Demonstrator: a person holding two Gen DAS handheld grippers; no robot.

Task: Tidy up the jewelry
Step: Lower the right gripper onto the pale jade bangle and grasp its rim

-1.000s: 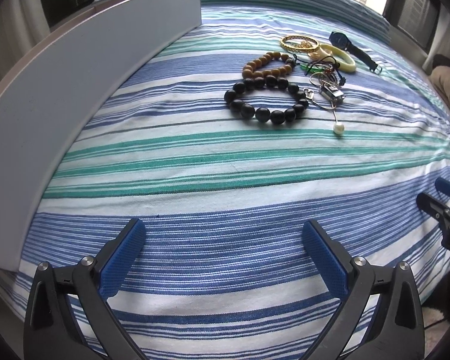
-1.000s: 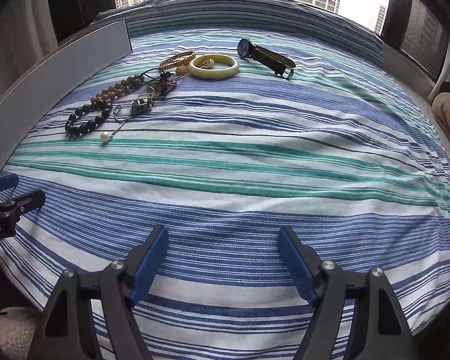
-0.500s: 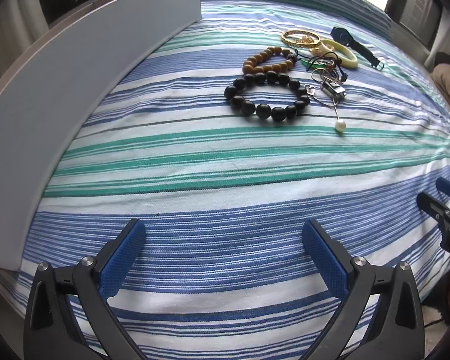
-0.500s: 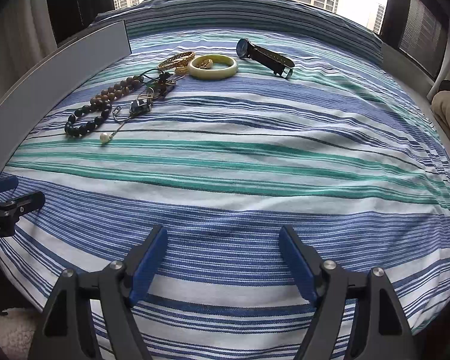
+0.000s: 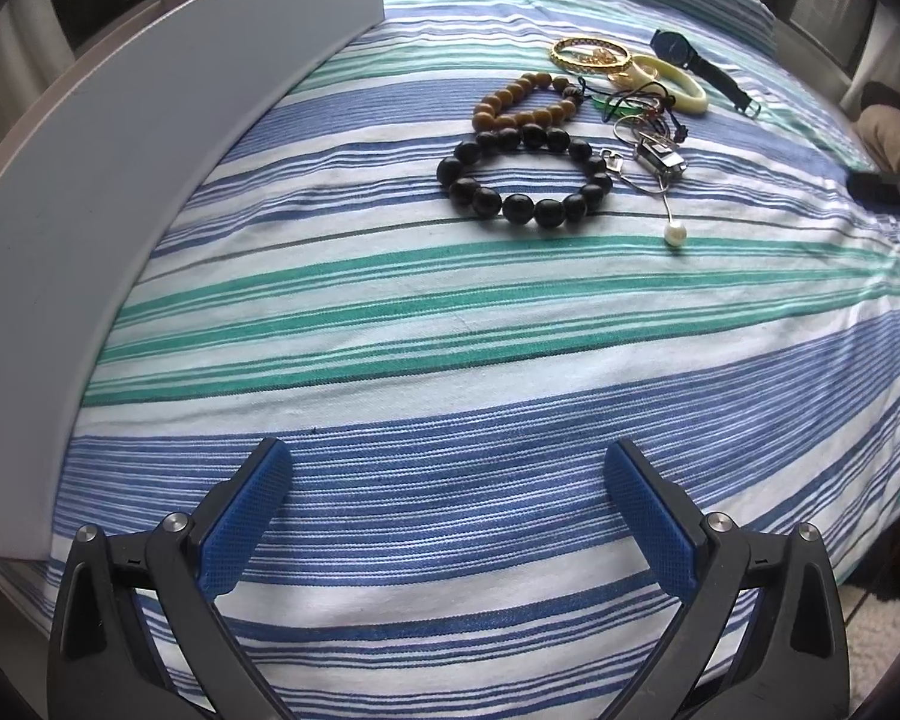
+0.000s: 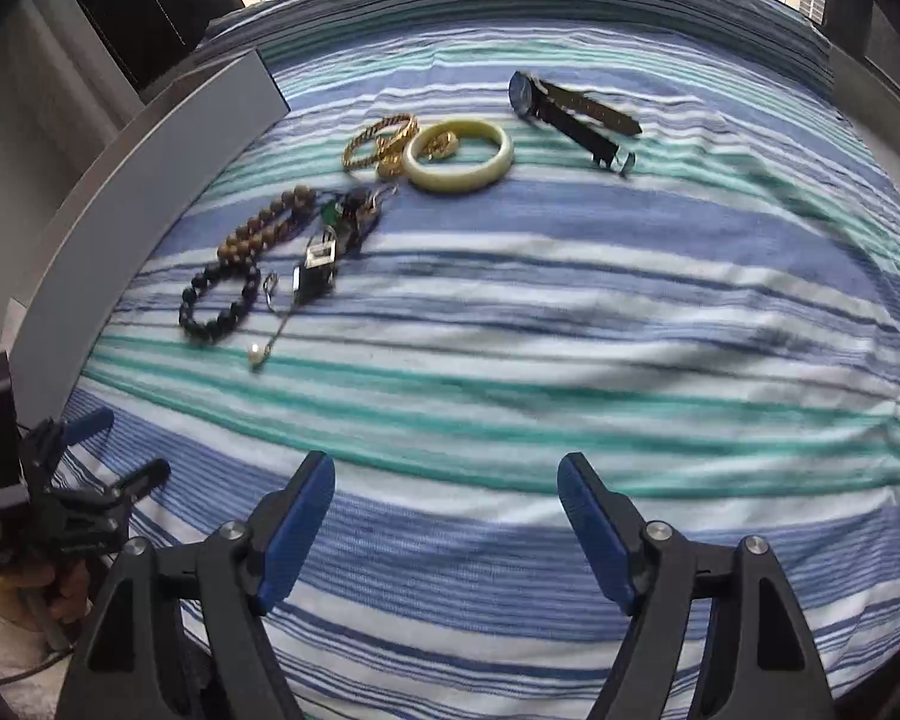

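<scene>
Left tool (image 5: 444,498) wide open, blue pads well apart, nothing between them, hanging over the blue bands of the striped bedsheet (image 5: 450,360) on a bed. Right tool (image 6: 447,510) also open and empty, over the same sheet (picture a little blurred).

Jewelry all lying well ahead of both tools, far from the fingertips, in one loose group:
- Black bead bracelet (image 5: 525,174), nearest to the left tool, ahead and a little to the right of it; ahead and far to the left of the right tool (image 6: 217,300).
- Brown wooden bead bracelet (image 5: 525,102) just behind the black one, touching it or nearly so.
- Gold chain bracelet (image 5: 591,54) farther still, beside a pale bangle (image 5: 672,84); from the right tool, the bangle (image 6: 459,156) almost straight ahead, with a small gold piece inside its ring.
- Dark wristwatch (image 5: 699,69) farthest, to the right of the bangle, strap stretched out flat; seen too from the right tool (image 6: 570,108).
- Tangle of cords and small metal pieces (image 5: 648,132) to the right of the bead bracelets, with a thin pin ending in a white pearl (image 5: 675,234) pointing back toward the tools.

Long grey board (image 5: 120,192) along the left side of the bed, left of the left tool. In the right view, left tool at the lower left edge, with a hand (image 6: 42,594) on its handle.
</scene>
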